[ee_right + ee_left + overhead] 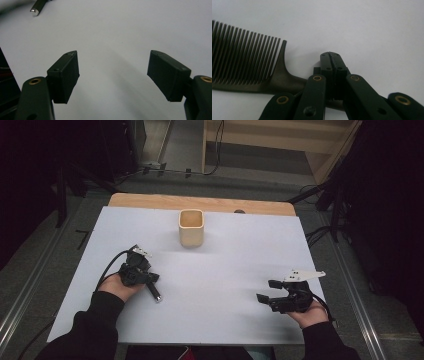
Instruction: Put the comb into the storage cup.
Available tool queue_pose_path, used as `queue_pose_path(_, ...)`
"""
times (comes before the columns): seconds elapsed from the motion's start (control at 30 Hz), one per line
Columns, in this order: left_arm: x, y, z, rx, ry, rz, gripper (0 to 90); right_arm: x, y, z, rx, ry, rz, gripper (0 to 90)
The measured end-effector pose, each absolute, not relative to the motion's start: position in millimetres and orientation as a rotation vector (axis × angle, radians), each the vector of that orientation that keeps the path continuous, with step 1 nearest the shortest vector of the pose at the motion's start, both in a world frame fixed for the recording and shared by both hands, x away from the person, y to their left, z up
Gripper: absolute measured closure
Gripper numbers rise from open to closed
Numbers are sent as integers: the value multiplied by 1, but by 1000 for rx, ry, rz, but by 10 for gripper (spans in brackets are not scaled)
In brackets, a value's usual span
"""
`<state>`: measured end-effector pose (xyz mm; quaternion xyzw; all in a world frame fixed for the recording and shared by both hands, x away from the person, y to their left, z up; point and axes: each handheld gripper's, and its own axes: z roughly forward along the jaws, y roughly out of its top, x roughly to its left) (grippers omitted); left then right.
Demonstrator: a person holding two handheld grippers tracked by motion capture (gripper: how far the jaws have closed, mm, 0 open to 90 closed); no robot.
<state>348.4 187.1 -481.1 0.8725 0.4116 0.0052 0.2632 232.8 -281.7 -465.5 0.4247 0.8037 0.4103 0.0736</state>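
Note:
A dark comb (249, 65) lies on the white tabletop (225, 270), its teeth at the left of the left gripper view. Its handle runs in between the jaws of my left gripper (331, 58), which is shut on it. From above, the left gripper (147, 279) sits at the table's left, and the comb's handle (155, 292) sticks out toward the front with a shiny tip. My right gripper (266, 290) rests low at the right front, open, with nothing between its fingers (66, 72). The handle's tip (36, 10) shows far off in the right gripper view.
A beige square cup (191, 227) stands upright at the back middle of the table. A wooden strip (200, 202) runs along the far edge. Cables and dark stands surround the table on the floor.

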Motion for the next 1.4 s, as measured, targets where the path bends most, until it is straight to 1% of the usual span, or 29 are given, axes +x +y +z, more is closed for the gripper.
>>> queue_pose_path(0.47, 343, 210, -480, 2348, 1168, 4, 900, 233, -281, -466, 1274, 2417, 1232, 235)
queue_pose_path(1.03, 341, 239, -476, 2354, 1234, 48, 900, 233, -281, -466, 1276, 2417, 1233, 235)
queue_pose_path(1.4, 344, 261, -475, 2301, 1319, 105, 900, 234, -280, -466, 1275, 2418, 1230, 234)
